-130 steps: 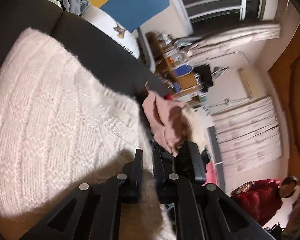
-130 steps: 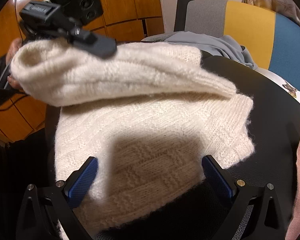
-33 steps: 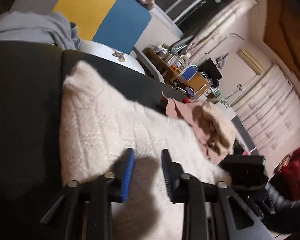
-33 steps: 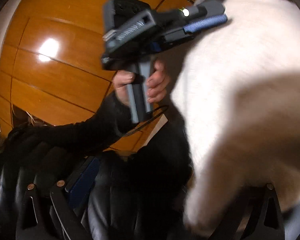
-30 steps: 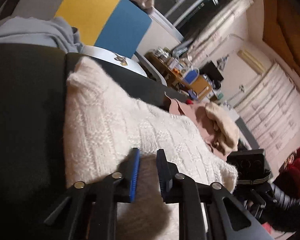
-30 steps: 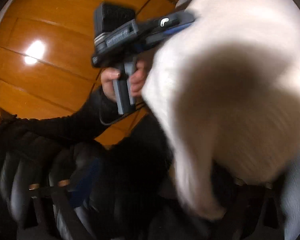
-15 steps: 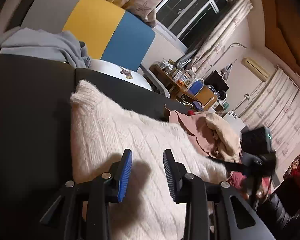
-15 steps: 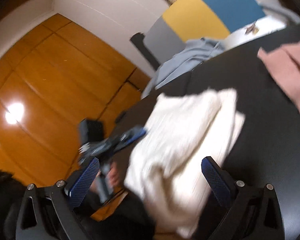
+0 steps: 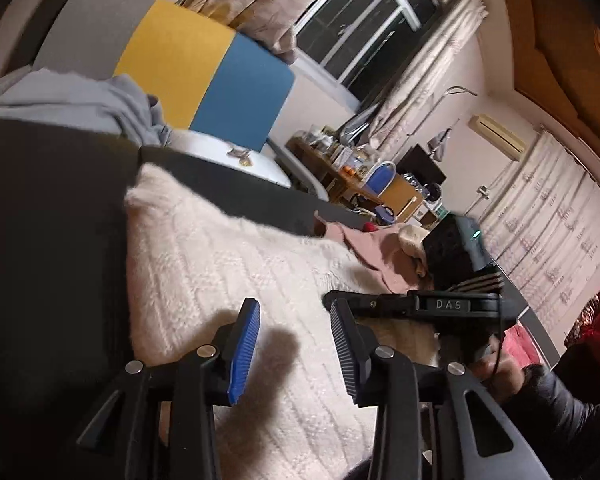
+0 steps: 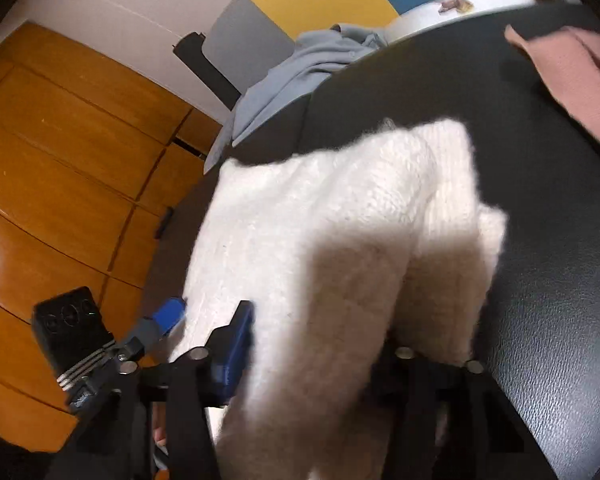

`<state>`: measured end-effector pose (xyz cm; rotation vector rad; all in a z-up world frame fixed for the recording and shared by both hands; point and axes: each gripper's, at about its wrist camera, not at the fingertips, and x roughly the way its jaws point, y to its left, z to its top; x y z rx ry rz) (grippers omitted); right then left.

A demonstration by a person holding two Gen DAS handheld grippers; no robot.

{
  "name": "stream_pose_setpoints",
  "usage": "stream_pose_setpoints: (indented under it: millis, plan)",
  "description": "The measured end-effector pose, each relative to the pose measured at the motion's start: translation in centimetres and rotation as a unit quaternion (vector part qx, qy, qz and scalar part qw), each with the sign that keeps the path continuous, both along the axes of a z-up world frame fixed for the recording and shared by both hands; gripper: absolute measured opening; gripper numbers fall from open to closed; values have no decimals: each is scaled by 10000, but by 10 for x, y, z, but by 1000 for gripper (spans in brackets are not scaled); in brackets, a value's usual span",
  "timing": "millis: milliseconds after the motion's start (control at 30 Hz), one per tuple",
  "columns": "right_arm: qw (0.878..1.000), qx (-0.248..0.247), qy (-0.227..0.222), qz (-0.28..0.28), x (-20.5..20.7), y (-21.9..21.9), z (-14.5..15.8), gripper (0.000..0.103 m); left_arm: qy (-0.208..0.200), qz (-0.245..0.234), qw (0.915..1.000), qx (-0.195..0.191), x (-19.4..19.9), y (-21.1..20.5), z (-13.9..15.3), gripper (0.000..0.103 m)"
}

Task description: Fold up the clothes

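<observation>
Right tongs (image 10: 320,356) newly around fuzzy knit sweater (image 10: 340,220)

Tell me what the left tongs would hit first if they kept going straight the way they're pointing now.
Probably the cream knit sweater. The left tongs stand open just above it, angled down at its surface on the black table. Depth is hard to judge.

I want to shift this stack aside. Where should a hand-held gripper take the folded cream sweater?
Probably at the thick folded edge of the cream sweater nearest the cameras, coming in low along the black surface. There the layers stack, so one pinch catches them all.
</observation>
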<state>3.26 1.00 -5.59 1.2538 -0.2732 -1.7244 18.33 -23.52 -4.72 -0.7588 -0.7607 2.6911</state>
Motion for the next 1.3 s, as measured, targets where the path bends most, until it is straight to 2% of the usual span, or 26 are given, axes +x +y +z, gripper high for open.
stream_pose_setpoints:
  millis: [33, 100, 167, 200, 267, 300, 367, 400, 433, 467, 567, 633, 667, 733, 767, 867, 933, 967, 1067, 1100, 1133, 1167, 1200, 1233, 1300]
  plan:
    - [9995, 144, 292, 30, 5, -3, 13, 26, 85, -79, 9999, -59, 2, 3, 3, 38]
    - [9947, 316, 974, 108, 18, -7, 44, 24, 83, -271, 9994, -213, 2, 10, 2, 41]
    - [9812, 625, 1822, 123, 35, -3, 70, 24, -114, -584, 9979, -254, -4, 19, -7, 41]
    - [9778, 859, 1909, 32, 35, 1, 63, 24, -295, -825, 9955, -351, -11, 28, -15, 40]
    - [9741, 1353, 1798, -231, 26, 9, 35, 24, -404, -917, 9918, -792, -14, 43, -21, 39]
    - [9788, 1318, 1520, -384, 17, 17, 16, 30, -438, -914, 9891, -1068, -15, 51, -20, 39]
    - [9949, 213, 631, -755, -5, 48, -12, 33, -501, -876, 9859, -1334, -17, 59, -15, 39]
    - [9951, -298, 198, -920, -12, 62, -22, 33, -489, -842, 9858, -1366, -18, 60, -11, 39]
    - [9930, -660, 12, -975, -16, 71, -30, 33, -429, -804, 9873, -1303, -19, 58, -6, 39]
    - [9924, -797, 47, -933, -16, 73, -32, 33, -378, -774, 9893, -1178, -21, 56, -1, 39]
    - [9925, -848, -15, -884, -20, 73, -29, 35, -391, -630, 9929, -931, -31, 46, 6, 39]
    - [9931, -861, -96, -791, -22, 73, -21, 48, -386, -514, 9946, -813, -37, 41, 10, 40]
    - [9933, -901, -131, -708, -22, 75, -15, 55, -364, -474, 9950, -797, -41, 39, 13, 40]
    - [9929, -1105, -263, -363, -13, 81, -3, 89, -333, -468, 9948, -844, -50, 41, 16, 40]
    - [9918, -1219, -337, -170, -7, 83, 3, 93, -348, -498, 9941, -893, -56, 42, 16, 40]
    - [9873, -1369, -590, 552, 14, 84, 6, 94, -410, -646, 9913, -1067, -75, 50, 15, 40]
    - [9804, -1440, -885, 1011, 32, 80, 1, 96, -509, -935, 9861, -1272, -90, 61, 9, 40]
    - [9774, -1403, -1014, 1214, 42, 82, -3, 98, -515, -1116, 9817, -1457, -94, 68, 4, 40]
    - [9702, -1108, -1302, 1719, 69, 97, -17, 101, -381, -1691, 9603, -2184, -93, 93, -12, 40]
    - [9714, -967, -1322, 1722, 71, 107, -24, 93, -319, -1749, 9571, -2287, -91, 96, -13, 40]
    - [9722, -885, -1368, 1681, 71, 118, -33, 71, -257, -1806, 9538, -2389, -88, 99, -14, 40]
    - [9729, -803, -1415, 1641, 70, 128, -41, 60, -226, -1821, 9534, -2396, -87, 100, -14, 40]
    - [9749, -699, -1471, 1520, 68, 137, -50, 36, -228, -1792, 9562, -2305, -87, 98, -14, 40]
    - [9772, -640, -1495, 1366, 67, 146, -55, 21, -230, -1759, 9587, -2223, -87, 96, -15, 40]
    - [9803, -654, -1465, 1155, 67, 152, -54, 19, -228, -1666, 9630, -2104, -87, 93, -14, 40]
